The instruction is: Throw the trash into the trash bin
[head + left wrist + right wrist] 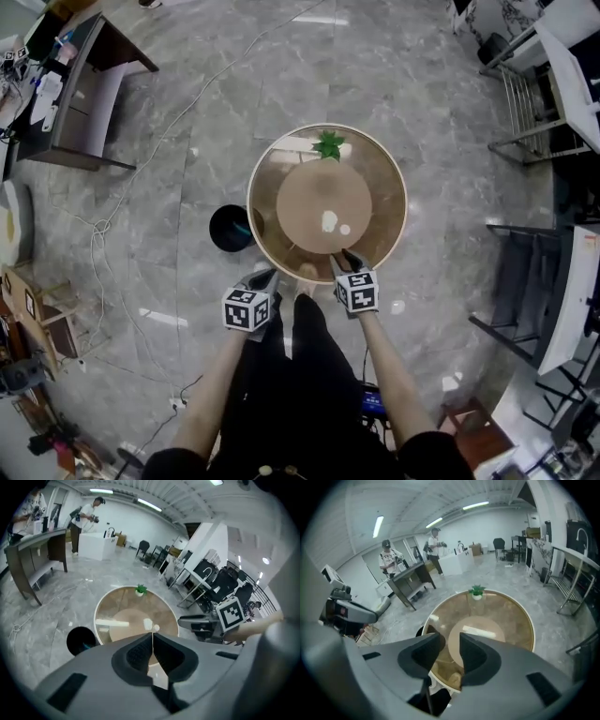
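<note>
Hovering by round table (pixel 386 178): left tool (pixel 265 276) closed, right tool (pixel 343 257) parted

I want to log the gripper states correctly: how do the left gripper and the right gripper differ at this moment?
The left gripper has its jaws together; the right gripper has its jaws apart. In the head view, the right gripper's tips reach over the near rim of the round table, while the left gripper seems to stop just short of that rim. Both are empty, and both point down toward the table.
</note>
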Motion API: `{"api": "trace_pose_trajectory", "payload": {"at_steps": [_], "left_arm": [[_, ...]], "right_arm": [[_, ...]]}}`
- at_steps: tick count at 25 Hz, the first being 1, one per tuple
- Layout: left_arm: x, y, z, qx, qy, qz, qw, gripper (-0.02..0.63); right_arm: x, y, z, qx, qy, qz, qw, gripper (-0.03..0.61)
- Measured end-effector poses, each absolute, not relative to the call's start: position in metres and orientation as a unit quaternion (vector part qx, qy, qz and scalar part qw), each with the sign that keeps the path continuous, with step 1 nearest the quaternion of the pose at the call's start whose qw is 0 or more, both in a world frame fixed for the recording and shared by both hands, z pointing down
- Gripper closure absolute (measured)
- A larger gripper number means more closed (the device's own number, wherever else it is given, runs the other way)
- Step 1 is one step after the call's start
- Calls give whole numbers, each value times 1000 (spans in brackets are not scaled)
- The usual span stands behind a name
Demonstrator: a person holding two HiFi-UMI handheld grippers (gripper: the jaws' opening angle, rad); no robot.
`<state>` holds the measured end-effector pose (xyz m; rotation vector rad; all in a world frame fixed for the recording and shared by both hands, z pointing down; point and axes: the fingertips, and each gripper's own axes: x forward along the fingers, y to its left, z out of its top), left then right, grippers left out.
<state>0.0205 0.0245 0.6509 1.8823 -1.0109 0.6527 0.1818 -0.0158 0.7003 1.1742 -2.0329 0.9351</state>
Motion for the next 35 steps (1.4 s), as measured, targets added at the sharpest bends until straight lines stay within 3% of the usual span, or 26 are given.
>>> {"api": "trace_pose_trajectory", "payload": {"at_steps": [5,13,23,26,35], "left_arm": [[15,31,724,704,-396,318,497,606],[-8,12,805,614,-418,328,583,606],[-16,-26,856,591,-426,308,612,606],[-18,-28,863,592,-421,309,613,606],[-44,-12,855,577,-436,287,629,606]], "right_arm": [[188,-14,772,430,-715,408,370,457],[195,-38,835,431,-682,439,395,449],[183,-76,900,408,-662,420,469,439],[185,-72,912,399,-651,407,501,512],[156,-86,884,406,-670,391,483,525]]}}
